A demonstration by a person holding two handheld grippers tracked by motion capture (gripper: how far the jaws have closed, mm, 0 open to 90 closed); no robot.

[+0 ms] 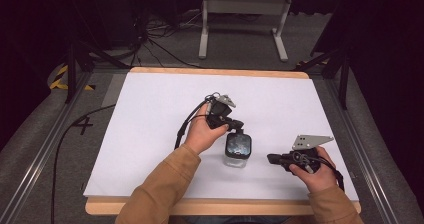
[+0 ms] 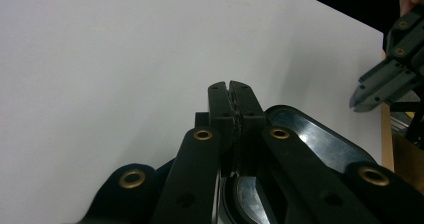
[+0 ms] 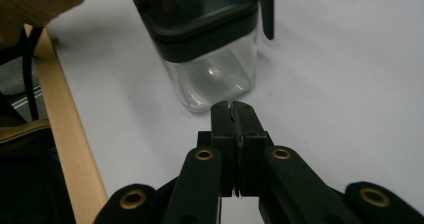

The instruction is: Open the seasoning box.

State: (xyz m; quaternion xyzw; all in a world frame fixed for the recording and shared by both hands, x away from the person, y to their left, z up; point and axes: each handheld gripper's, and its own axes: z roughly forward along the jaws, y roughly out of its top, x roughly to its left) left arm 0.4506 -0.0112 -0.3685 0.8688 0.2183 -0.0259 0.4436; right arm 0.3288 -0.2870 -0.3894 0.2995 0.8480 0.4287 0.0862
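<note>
Near the front edge of the white-covered desk (image 1: 150, 114) stood the clear jar (image 1: 238, 151), square-sided with rounded corners, its walls smooth and transparent, capped by a glossy black lid (image 3: 200, 14). The left hand-held gripper (image 1: 235, 127) lay just over the jar's far rim, jaws pressed together with nothing visibly between them; beneath it the lid's shiny top showed. The right hand-held gripper (image 1: 272, 159) waited just right of the jar, jaws likewise pressed together and empty, aimed at the jar's side. Judging by this, the lid was being worked on. Next, the right jaws would probably need to spread and steady the slippery body.
</note>
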